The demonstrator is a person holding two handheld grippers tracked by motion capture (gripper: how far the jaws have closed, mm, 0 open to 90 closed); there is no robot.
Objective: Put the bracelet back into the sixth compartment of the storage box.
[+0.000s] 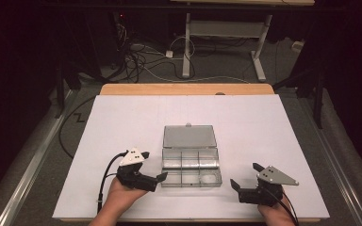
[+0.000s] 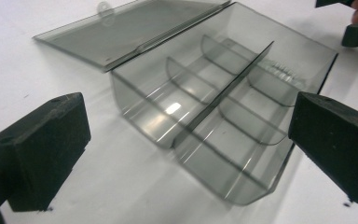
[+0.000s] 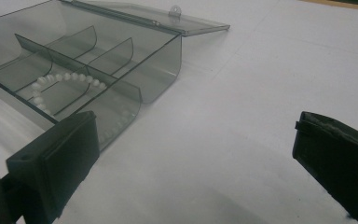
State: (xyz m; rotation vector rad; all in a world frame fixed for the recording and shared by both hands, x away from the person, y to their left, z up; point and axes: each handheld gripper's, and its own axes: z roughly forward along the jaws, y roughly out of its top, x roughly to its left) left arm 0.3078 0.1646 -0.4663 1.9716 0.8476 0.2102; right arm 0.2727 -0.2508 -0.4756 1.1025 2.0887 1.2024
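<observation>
Left tool [image 1: 153, 166]: black body, two blocky black jaws with matt rectangular pads, each showing a small round hole near its outer corner in the left gripper view. Pale grey three-cornered plate on top, dotted with small dark screws. Black cable [image 1: 104, 176] loops from its rear.

Right tool [image 1: 246, 176]: same black build, grey three-cornered plate with dark screws, black cable [image 1: 288, 213] at the rear. Jaw pads dark and square-edged.

Hands and forearms bare; no sleeves in sight.
</observation>
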